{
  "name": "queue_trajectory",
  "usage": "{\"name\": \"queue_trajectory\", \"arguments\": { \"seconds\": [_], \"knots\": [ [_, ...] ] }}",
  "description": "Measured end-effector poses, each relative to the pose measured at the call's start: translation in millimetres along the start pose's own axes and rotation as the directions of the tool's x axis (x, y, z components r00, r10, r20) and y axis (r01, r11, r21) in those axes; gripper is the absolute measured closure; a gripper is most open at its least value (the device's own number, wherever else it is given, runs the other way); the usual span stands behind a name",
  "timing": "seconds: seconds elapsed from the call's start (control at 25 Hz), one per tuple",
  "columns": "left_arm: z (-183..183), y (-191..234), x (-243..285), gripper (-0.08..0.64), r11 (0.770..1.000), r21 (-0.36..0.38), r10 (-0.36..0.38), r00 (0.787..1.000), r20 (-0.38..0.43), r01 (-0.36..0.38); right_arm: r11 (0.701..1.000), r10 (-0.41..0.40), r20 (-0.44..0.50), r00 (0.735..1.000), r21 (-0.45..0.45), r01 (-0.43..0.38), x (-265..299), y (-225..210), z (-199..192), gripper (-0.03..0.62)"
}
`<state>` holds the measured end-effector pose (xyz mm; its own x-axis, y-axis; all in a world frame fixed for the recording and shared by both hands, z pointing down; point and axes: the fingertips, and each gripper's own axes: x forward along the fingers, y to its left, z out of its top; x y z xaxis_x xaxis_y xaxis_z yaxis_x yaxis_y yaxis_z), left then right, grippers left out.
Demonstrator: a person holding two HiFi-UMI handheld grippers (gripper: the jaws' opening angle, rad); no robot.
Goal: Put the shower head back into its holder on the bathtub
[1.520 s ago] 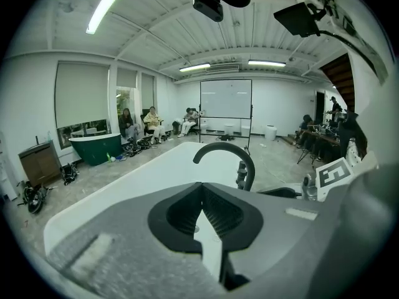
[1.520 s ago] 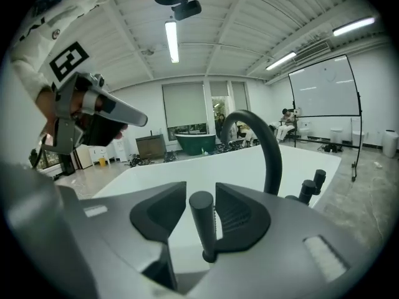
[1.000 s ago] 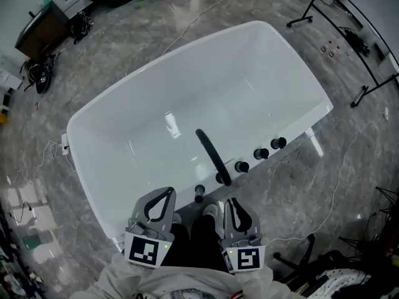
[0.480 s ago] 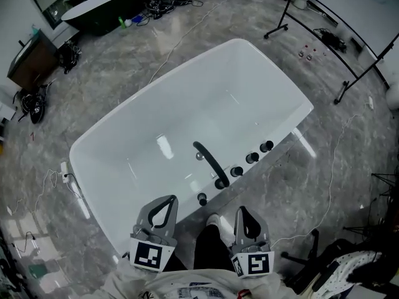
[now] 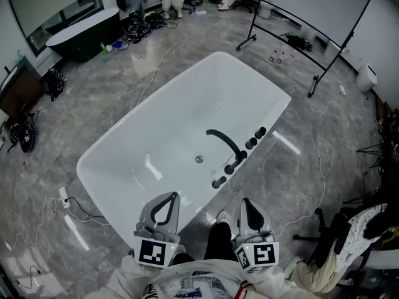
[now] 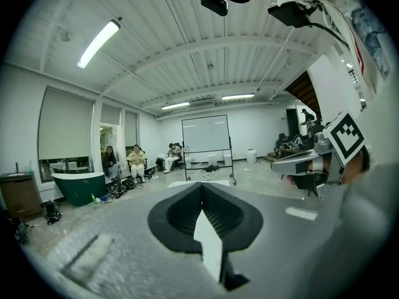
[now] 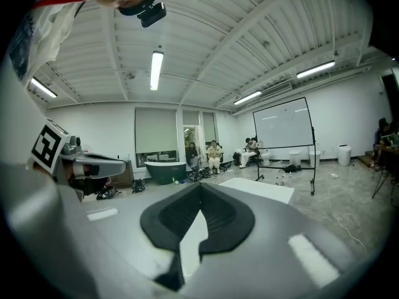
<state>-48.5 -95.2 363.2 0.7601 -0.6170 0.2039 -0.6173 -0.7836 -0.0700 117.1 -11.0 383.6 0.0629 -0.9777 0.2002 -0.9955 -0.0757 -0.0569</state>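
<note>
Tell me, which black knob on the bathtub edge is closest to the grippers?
The end knob, standing alone lowest in the head view; the other knobs sit beyond it, by the curved spout.

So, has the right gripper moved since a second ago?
Yes. The right gripper has drawn back from the bathtub rim, away from the black knobs.

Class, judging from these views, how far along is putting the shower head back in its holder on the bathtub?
Done, it seems: nothing lies loose in the bathtub, and a black fitting stands at the near end of the rim's row, too small to identify surely. In hand: nothing; the left gripper and right gripper are shut, empty, off the tub. Remaining: nothing apparent.
</note>
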Motion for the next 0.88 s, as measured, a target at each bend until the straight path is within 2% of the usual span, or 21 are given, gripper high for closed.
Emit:
{"name": "queue_trajectory", "arguments": {
  "seconds": [0.12, 0.24, 0.4, 0.68, 0.88],
  "knots": [
    [6.5, 2.5, -35.8, 0.568, 0.999, 0.029, -0.040, 0.998, 0.042, 0.039, 0.999, -0.039, 0.025, 0.999, 0.017, 0.039, -22.9, 32.0, 1.1, 0.586],
    [7.9, -0.5, -72.9, 0.568, 0.998, 0.017, -0.065, 0.997, 0.040, 0.065, 0.997, -0.064, 0.021, 0.998, 0.049, 0.063, -49.4, 59.9, 0.3, 0.586],
    [9.6, -6.1, -90.4, 0.568, 0.995, 0.027, -0.095, 0.994, 0.056, 0.094, 0.994, -0.080, 0.008, 0.997, 0.074, 0.079, -69.5, 79.6, 0.4, 0.586],
    [25.5, -31.2, -100.2, 0.568, 0.987, 0.029, -0.160, 0.985, 0.067, 0.158, 0.991, -0.104, 0.014, 0.994, 0.083, 0.103, -92.8, 89.1, 17.6, 0.586],
    [34.8, -46.8, -100.5, 0.568, 0.986, 0.043, -0.167, 0.983, 0.076, 0.164, 0.991, -0.118, 0.035, 0.992, 0.071, 0.116, -110.2, 75.3, 27.6, 0.586]
  ]
}}
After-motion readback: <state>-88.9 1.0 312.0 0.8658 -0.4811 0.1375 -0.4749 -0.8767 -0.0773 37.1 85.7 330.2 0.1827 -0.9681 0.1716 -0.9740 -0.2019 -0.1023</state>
